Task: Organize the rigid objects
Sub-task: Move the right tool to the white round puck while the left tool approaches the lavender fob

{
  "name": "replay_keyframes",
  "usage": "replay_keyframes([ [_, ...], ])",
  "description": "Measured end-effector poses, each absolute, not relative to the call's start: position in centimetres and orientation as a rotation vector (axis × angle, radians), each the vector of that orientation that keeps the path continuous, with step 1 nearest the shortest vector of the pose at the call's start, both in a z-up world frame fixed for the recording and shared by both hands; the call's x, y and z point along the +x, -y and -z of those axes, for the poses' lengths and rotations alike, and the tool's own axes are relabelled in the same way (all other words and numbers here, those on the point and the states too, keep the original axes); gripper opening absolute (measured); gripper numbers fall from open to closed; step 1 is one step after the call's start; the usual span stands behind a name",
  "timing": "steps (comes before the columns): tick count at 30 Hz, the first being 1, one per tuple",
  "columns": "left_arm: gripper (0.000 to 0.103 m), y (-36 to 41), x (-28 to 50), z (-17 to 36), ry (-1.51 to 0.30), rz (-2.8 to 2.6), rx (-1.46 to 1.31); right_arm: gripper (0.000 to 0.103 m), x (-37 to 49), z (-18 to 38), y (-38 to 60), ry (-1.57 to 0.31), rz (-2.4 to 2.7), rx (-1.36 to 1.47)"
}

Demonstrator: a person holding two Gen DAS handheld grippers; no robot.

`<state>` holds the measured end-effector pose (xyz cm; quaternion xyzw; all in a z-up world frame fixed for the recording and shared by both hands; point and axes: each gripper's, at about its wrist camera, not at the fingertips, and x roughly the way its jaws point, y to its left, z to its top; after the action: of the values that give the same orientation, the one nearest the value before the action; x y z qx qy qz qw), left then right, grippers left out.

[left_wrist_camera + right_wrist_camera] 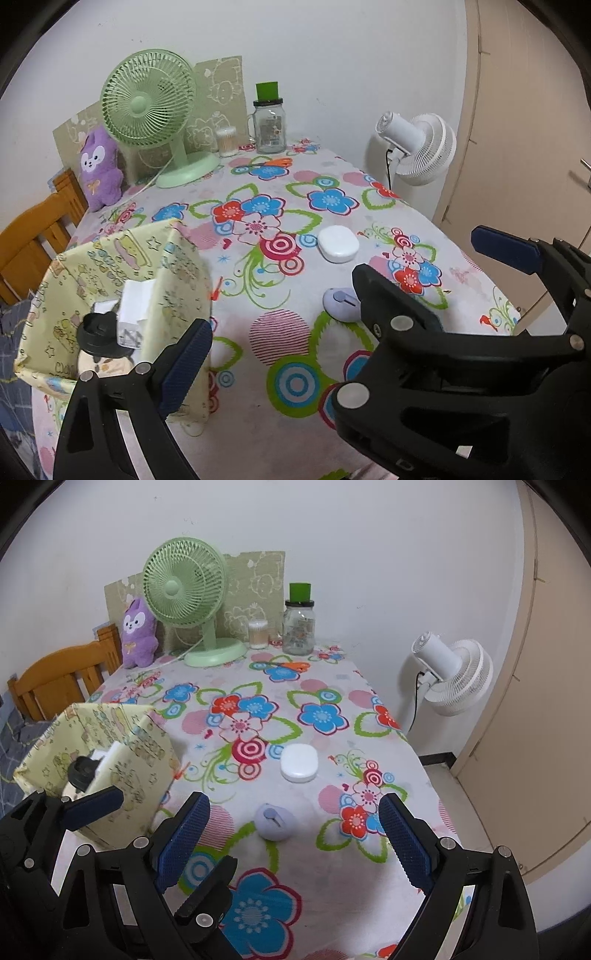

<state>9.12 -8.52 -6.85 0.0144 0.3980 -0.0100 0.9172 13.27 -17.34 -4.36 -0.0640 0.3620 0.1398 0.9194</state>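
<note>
A lilac computer mouse lies on the flowered tablecloth, just ahead of my right gripper. That gripper is open, its blue pads wide apart and above the cloth with nothing between them. A white rounded case rests farther back. My left gripper is also open and empty, beside the right wall of a yellow patterned box. The box holds white items and a black-lidded container. In the left wrist view the right gripper partly covers the mouse.
At the back stand a green desk fan, a purple plush, a swab tub and a glass jar. Orange scissors lie nearby. A white floor fan and a door are right, a wooden chair left.
</note>
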Motion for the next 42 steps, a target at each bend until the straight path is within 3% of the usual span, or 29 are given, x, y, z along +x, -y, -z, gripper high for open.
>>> replay_keyframes([
  [25, 0.097, 10.2, 11.3, 12.8, -0.827, 0.071, 0.023, 0.094, 15.6, 10.4, 19.2, -0.794, -0.354, -0.166],
  [42, 0.094, 11.1, 15.0, 13.7, -0.887, 0.136, -0.009, 0.094, 19.6, 11.9, 20.1, -0.845, -0.352, -0.138],
])
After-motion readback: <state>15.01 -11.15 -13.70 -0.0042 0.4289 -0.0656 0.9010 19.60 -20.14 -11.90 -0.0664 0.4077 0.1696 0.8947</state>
